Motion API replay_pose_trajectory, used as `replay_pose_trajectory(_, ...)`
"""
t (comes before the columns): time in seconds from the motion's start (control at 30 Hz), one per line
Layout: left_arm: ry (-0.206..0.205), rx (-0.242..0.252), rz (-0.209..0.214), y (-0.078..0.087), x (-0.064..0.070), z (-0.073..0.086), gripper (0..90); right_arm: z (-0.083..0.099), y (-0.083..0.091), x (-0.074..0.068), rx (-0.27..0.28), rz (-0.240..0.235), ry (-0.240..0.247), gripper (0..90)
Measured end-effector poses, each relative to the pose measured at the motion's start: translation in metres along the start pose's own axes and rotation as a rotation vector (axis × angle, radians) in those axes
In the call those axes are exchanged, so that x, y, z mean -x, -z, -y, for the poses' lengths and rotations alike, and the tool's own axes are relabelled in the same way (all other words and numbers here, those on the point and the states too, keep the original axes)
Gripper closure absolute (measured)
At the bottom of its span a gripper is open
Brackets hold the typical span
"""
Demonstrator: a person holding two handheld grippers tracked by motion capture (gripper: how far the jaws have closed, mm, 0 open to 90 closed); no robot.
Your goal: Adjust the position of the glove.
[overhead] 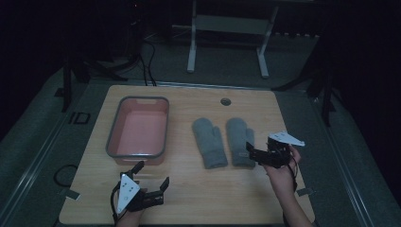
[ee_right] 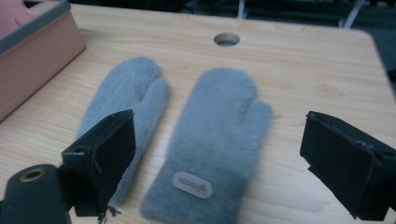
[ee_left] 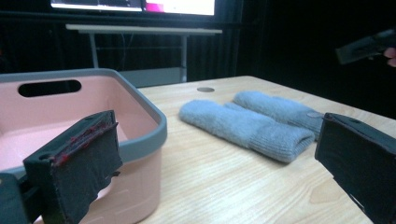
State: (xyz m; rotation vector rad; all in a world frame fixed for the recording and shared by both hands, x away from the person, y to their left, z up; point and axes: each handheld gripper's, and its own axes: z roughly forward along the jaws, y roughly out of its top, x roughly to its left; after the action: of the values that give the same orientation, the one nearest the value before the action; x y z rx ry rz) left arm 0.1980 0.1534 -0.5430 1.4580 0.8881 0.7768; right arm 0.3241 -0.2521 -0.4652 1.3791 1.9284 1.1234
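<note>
Two grippers were in play, both with jaws spread wide and grasping nothing. In the high view the right gripper hovered at the cuff end of the right mitten, held in the person's right hand near the table's right edge. Its own camera looked along the jaws, which stood apart on either side of that mitten, with the small oval label on the cuff midway between them and the thumb pointing to the right. Just beside it lay the left mitten, a narrow strip of wood showing between the two, both grey and fuzzy, fingertips aimed at the far side of the table.

The left gripper sat low at the near left of the table, released, its jaws pointing toward the near end of the pink tub. From the left gripper view one jaw stood in front of the tub's grey rim while the other was off to the right, with the mittens lying flat on the wood farther off.

A round hole sat in the tabletop beyond the mittens, and a white desk frame stood on the floor past the far edge.
</note>
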Motion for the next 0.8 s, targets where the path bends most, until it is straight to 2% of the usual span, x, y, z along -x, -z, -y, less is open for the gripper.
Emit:
replay_pose_trajectory(0.1, 0.003, -0.003, 0.009, -0.001, 0.001, 0.0, 0.1, -0.001, -0.013, -0.013, -0.03, -0.022, 0.019, 9.7)
replay_pose_trajectory(0.13, 0.003, -0.003, 0.009, -0.001, 0.001, 0.0, 0.1, -0.001, -0.013, -0.013, -0.03, -0.022, 0.019, 9.7)
replay_pose_trajectory(0.17, 0.0, -0.006, 0.013, -0.002, 0.001, 0.001, 0.1, -0.003, -0.02, -0.021, -0.046, -0.066, 0.027, 9.7)
replay_pose_trajectory(0.27, 0.002, -0.011, 0.017, -0.002, 0.002, 0.003, 0.1, -0.004, -0.029, -0.03, -0.062, -0.092, 0.027, 10.0)
replay_pose_trajectory(0.3, 0.01, -0.018, 0.022, -0.002, 0.002, 0.004, 0.1, -0.007, -0.04, -0.038, -0.081, -0.111, 0.027, 13.4)
replay_pose_trajectory(0.43, 0.006, -0.024, 0.03, -0.002, 0.003, 0.006, 0.1, -0.01, -0.062, -0.056, -0.108, -0.123, 0.051, 15.9)
replay_pose_trajectory(0.5, -0.009, -0.029, 0.037, -0.002, 0.004, 0.006, 0.1, -0.012, -0.074, -0.062, -0.124, -0.132, 0.059, 19.1)
replay_pose_trajectory(0.53, -0.009, -0.029, 0.037, -0.002, 0.004, 0.006, 0.1, -0.012, -0.074, -0.062, -0.124, -0.132, 0.059, 19.1)
replay_pose_trajectory(0.6, -0.021, -0.033, 0.042, -0.003, 0.005, 0.007, 0.1, -0.015, -0.092, -0.07, -0.154, -0.138, 0.066, 20.7)
replay_pose_trajectory(0.63, -0.021, -0.033, 0.042, -0.003, 0.005, 0.007, 0.1, -0.015, -0.092, -0.07, -0.154, -0.138, 0.066, 20.7)
replay_pose_trajectory(0.67, -0.023, -0.032, 0.045, -0.003, 0.005, 0.007, 0.1, -0.016, -0.104, -0.075, -0.173, -0.138, 0.069, 21.9)
replay_pose_trajectory(0.77, -0.027, -0.036, 0.055, -0.003, 0.005, 0.008, 0.1, -0.016, -0.119, -0.082, -0.196, -0.137, 0.084, 22.5)
replay_pose_trajectory(0.8, -0.027, -0.033, 0.055, -0.003, 0.006, 0.008, 0.1, -0.016, -0.119, -0.082, -0.196, -0.137, 0.084, 22.5)
